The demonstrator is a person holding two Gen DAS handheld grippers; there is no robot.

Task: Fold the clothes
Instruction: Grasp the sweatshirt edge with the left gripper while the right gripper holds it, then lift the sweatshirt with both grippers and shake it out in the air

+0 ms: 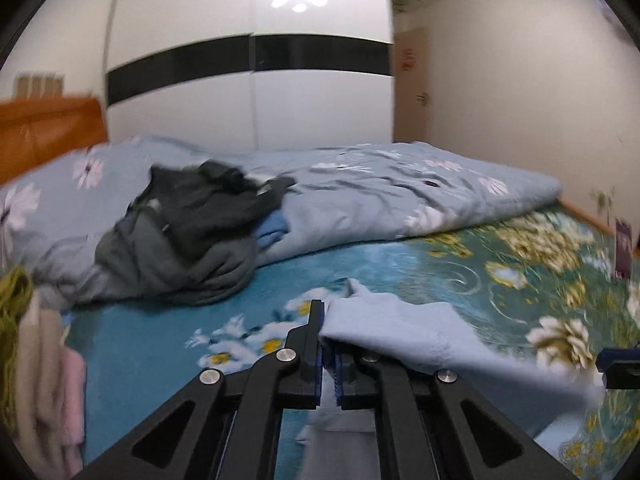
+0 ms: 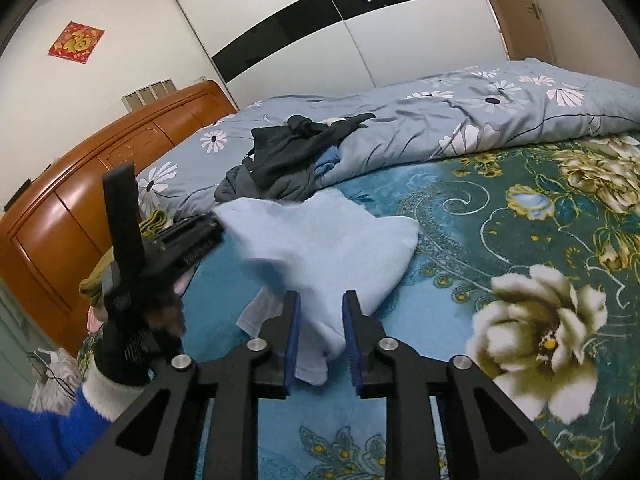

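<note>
A light blue garment lies crumpled on the teal flowered bed sheet. My left gripper is shut on one edge of it, and the cloth drapes over the right finger. In the right wrist view the left gripper comes in from the left, held by a hand in a blue sleeve. My right gripper has its jaws apart, with the near end of the garment hanging loosely between the blue pads. The right gripper's tip shows at the left wrist view's right edge.
A heap of dark clothes rests against a grey-blue flowered quilt farther up the bed. Pink and beige clothes lie at the left by the wooden headboard. A white wardrobe stands behind.
</note>
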